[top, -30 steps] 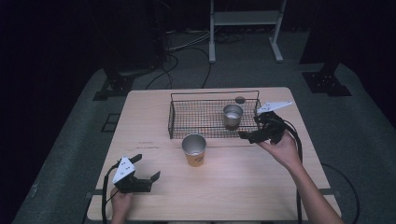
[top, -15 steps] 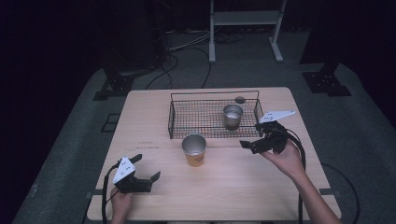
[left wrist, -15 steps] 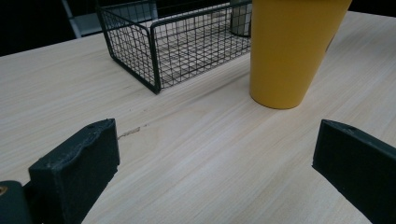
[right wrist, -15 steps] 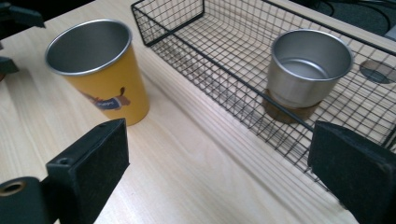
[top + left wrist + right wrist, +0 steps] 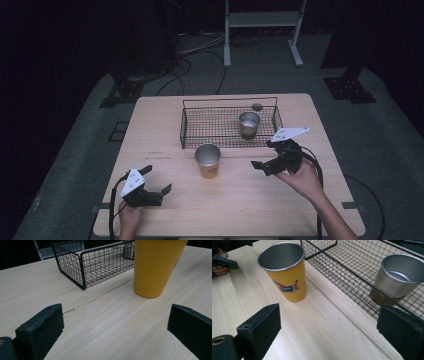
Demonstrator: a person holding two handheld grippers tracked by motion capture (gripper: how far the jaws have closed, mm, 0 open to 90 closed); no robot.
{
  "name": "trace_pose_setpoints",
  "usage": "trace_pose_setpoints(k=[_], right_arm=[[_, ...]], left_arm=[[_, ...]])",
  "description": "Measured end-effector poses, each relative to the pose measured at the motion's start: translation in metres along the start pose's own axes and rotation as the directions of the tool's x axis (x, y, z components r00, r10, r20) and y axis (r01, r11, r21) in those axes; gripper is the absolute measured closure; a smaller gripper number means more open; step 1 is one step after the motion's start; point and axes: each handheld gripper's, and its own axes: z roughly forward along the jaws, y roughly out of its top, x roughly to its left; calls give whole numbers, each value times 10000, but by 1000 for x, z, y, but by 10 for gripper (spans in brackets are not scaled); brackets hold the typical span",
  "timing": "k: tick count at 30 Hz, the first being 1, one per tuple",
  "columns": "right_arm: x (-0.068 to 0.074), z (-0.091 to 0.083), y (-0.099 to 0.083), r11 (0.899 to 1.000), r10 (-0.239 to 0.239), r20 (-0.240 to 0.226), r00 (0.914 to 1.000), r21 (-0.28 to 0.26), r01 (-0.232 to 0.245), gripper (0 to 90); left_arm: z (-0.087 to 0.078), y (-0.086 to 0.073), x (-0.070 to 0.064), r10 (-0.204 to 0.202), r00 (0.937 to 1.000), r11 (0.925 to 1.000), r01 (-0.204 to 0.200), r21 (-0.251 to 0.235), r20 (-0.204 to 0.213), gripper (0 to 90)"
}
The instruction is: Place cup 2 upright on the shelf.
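Steel-lined yellow tapered cup (image 5: 208, 160) upright, empty; wire basket (image 5: 200, 125) at its 12 o'clock holds 1 steel cup (image 5: 248, 124). Left gripper (image 5: 158, 181), right gripper (image 5: 262, 158): jaws wide, empty.

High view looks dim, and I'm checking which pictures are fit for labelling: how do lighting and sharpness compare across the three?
High view: dark surroundings, soft detail, only the table lit. Left gripper view: bright, even, yellow cup cropped at top. Right gripper view: crisp, mild sheen inside the steel cup.

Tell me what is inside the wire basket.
One steel cup stands upright in the basket, near its right end. The cup looks empty. The mesh floor under it is hidden.
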Motion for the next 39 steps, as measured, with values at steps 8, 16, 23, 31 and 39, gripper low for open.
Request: trace_pose_setpoints(k=[8,16,23,31,39], right_arm=[[12,7,-1,9999,-154,-346,9993,45,156,38],[25,12,2,9991,-416,-640,9971,-20,415,28],[31,19,5,9988,-478,-826,9954,7,481,23],[38,30,8,9977,-676,-910,9936,34,682,19],[47,48,11,9962,-848,-1043,9909,123,865,19]], left_arm=[[0,0,0,45,10000,10000,-45,86,-37,0],[0,0,-1,14,10000,10000,-14,25,-28,0],[0,0,0,10,10000,10000,-10,46,-32,0],[0,0,0,16,10000,10000,-16,50,-35,0],[0,0,0,14,10000,10000,-14,27,-28,0]])
